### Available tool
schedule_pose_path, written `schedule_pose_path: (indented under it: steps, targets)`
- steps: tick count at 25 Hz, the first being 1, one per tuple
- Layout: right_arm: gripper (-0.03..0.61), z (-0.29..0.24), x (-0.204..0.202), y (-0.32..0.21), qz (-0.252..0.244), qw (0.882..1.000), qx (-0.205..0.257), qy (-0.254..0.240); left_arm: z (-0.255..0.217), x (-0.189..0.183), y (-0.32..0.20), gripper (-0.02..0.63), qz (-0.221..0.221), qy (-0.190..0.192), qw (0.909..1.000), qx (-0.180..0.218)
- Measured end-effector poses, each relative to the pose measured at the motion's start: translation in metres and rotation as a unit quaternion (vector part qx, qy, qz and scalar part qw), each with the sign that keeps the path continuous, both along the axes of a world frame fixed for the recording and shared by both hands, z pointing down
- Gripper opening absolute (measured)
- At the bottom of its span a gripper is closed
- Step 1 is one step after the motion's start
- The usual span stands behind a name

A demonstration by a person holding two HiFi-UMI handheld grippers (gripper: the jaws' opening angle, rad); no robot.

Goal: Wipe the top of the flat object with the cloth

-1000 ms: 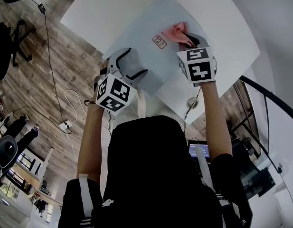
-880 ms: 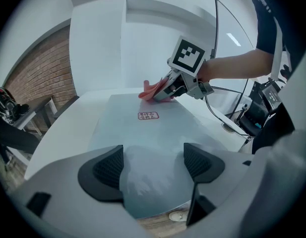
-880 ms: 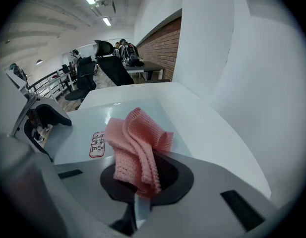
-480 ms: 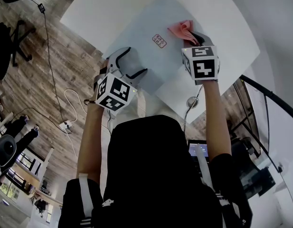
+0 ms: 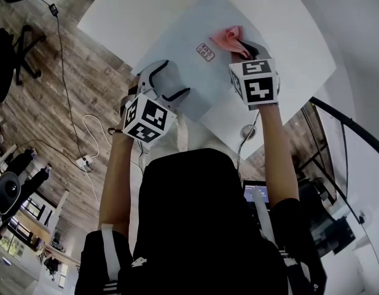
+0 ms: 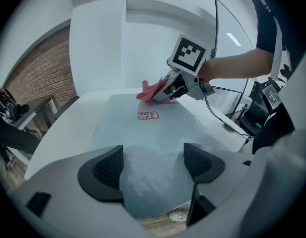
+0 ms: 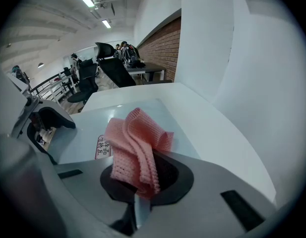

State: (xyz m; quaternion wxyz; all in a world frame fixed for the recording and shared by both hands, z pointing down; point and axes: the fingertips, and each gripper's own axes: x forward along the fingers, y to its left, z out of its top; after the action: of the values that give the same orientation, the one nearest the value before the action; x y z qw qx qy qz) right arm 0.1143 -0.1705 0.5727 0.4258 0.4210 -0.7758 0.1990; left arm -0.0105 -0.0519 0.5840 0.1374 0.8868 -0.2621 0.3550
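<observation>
Counting from left to right: one left gripper (image 5: 175, 78), one flat object (image 5: 183, 35), one small printed label (image 5: 206, 52), one pink cloth (image 5: 229, 39), one right gripper (image 5: 244, 48). Makes two grippers in all, each in one hand.

Holding the left gripper (image 6: 153, 162) over the near left edge of the flat object (image 6: 143, 138), jaws spread wide and grasping nothing. Shows only the pale grey-blue surface between them in the left gripper view; cannot tell whether touching it or just above.

Sitting near the middle of the flat object, right of centre, the label (image 6: 148, 115) with red print too small to read.

Clamped tight on the cloth (image 7: 135, 152) at the right: the right gripper (image 7: 143, 182), with the knitted folds bunched up out of its closed jaws. Puts the cloth on the far right part of the flat object (image 7: 88, 128), just right of the label (image 7: 104, 147).

Lying flat on one white table (image 5: 128, 11) with a rounded edge. Beyond the table at the left, a wood-plank floor (image 5: 48, 91) with a light cable (image 5: 91, 134) looped across it. Farther off, a brick wall (image 7: 165, 48) and several dark office chairs (image 7: 108, 63).
</observation>
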Motion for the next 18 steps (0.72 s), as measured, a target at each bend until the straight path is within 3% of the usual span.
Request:
schedule_pose_path:
  steps: [10, 18]
  targets:
    - [0.044, -0.001, -0.042, 0.022, -0.053, 0.998, -0.011, -0.019, -0.001, 0.0, 0.0, 0.373, 0.0, -0.001, 1.0, 0.001]
    - [0.044, -0.001, -0.068, 0.037, -0.12, 0.993, -0.005, 0.005, 0.001, -0.001, 0.0, 0.373, -0.001, -0.001, 1.0, -0.001]
